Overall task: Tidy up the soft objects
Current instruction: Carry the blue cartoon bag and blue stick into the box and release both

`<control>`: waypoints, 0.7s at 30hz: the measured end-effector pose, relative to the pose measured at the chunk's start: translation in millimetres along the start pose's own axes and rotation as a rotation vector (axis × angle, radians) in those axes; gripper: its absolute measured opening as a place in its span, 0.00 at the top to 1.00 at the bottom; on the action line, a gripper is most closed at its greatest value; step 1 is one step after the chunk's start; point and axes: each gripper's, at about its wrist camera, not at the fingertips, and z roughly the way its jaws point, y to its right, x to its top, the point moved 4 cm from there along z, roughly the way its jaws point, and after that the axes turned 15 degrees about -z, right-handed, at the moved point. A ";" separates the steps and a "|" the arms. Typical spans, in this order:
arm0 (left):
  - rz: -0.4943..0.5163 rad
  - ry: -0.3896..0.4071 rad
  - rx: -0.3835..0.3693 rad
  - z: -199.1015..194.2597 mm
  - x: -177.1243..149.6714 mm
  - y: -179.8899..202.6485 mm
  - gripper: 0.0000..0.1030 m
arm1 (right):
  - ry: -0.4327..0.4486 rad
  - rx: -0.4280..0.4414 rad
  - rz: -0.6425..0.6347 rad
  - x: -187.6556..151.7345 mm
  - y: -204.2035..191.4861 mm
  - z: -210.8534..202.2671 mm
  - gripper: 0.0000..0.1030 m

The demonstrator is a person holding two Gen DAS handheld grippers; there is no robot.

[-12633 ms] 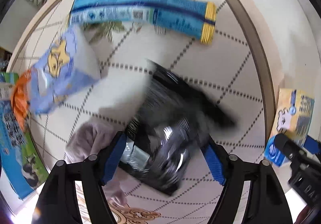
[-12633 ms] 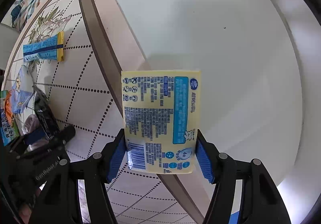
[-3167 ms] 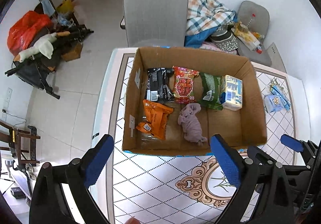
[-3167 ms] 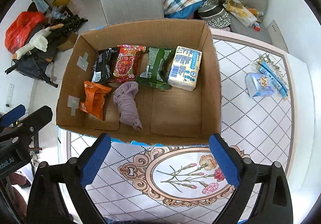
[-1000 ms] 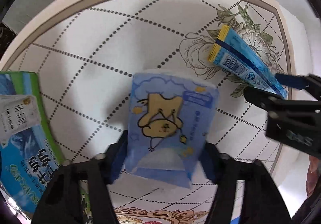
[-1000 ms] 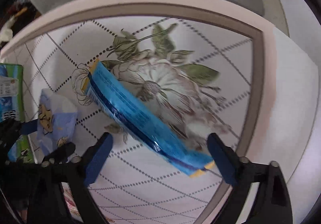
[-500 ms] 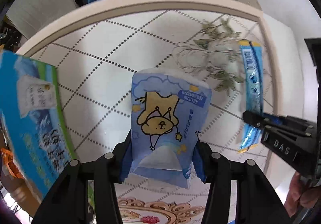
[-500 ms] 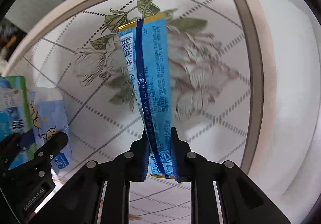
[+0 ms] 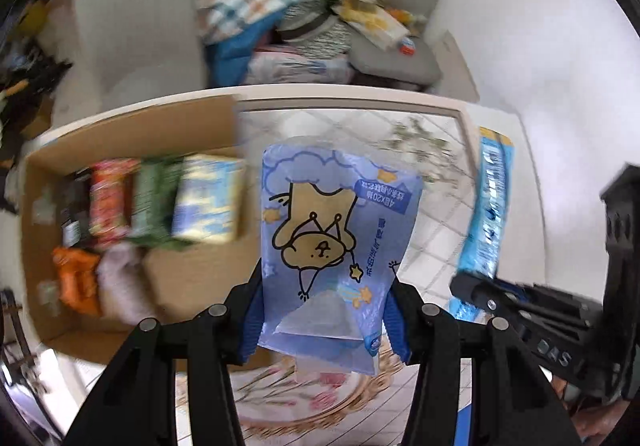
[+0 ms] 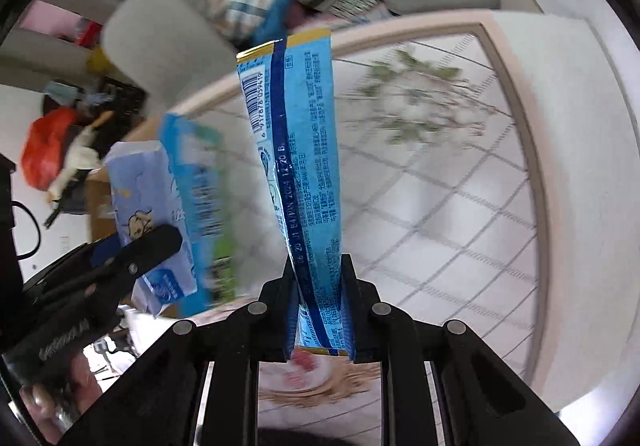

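Both packets have left the table since half a second ago, and the cardboard box (image 9: 132,134), out of the left wrist view then, now fills its left side.

The bear-print tissue pack (image 9: 336,242) stands up out of the left gripper (image 9: 324,310), whose blue pads are closed on its lower sides; its long axis runs from 6 toward 12 o'clock, print upside down. The long blue packet (image 10: 296,174) is pinched at its lower end by the right gripper (image 10: 320,310), jaws nearly together on it, and it points to 12 o'clock, leaning slightly to 11.

From the left gripper the box lies at about 9 to 10 o'clock, blurred by motion, with snack bags, a yellow-and-blue pack (image 9: 208,202) and a mauve cloth (image 9: 120,278) already inside. Bare cardboard floor shows near the tissue pack, at roughly 8 o'clock of it. The right gripper sits at 3 o'clock of the left, farther from the box, so the left hand appears better placed to drop first. The patterned table (image 10: 460,214) lies beneath both.
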 end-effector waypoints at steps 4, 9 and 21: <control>-0.097 -0.022 0.037 -0.4 6.2 -69.7 0.54 | 0.030 0.053 0.000 2.4 -67.7 14.3 0.82; -0.240 -0.123 0.019 29.7 10.3 -135.2 0.54 | 0.017 0.065 0.024 2.1 -135.0 62.6 0.82; -0.291 -0.256 -0.010 77.0 14.6 -166.6 0.52 | -0.026 -0.108 0.058 21.5 -174.0 134.6 0.81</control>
